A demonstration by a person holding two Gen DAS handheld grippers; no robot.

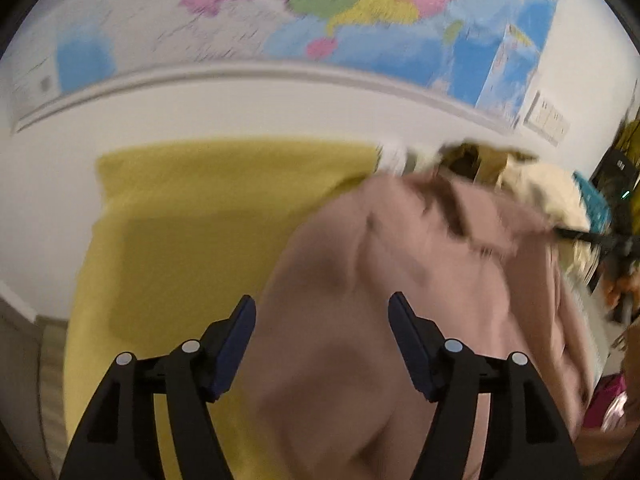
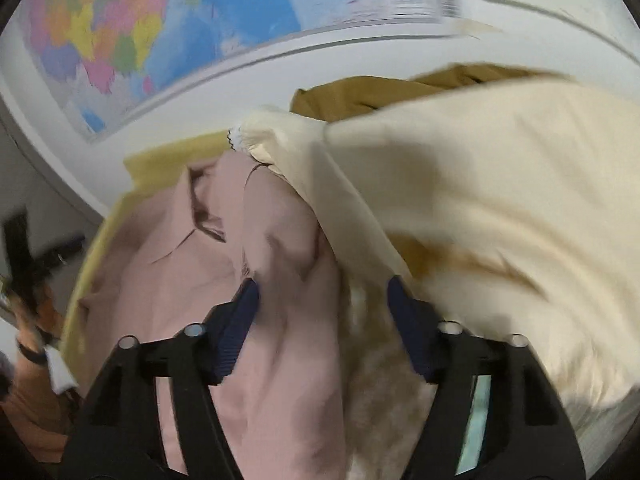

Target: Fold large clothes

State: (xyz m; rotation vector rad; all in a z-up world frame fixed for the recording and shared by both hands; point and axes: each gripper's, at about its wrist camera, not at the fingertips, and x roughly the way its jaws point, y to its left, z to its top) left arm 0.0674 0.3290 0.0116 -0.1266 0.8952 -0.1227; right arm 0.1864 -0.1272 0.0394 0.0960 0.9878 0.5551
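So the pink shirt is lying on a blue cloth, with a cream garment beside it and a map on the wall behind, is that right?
Not quite: the cloth under the pink shirt is yellow, not blue, as the left wrist view shows. The cream garment beside it and the map on the wall behind are as you say.

Motion blur smears the wall map (image 1: 320, 12) in both wrist views; we cannot read its lettering. The pink garment (image 1: 400, 300) runs off the bottom edge and covers part of the yellow cloth (image 1: 180, 240). The cream garment (image 2: 500, 200) hides most of the brown fabric (image 2: 380, 92). We cannot identify the dark clutter (image 1: 616, 216) at the left view's right rim.
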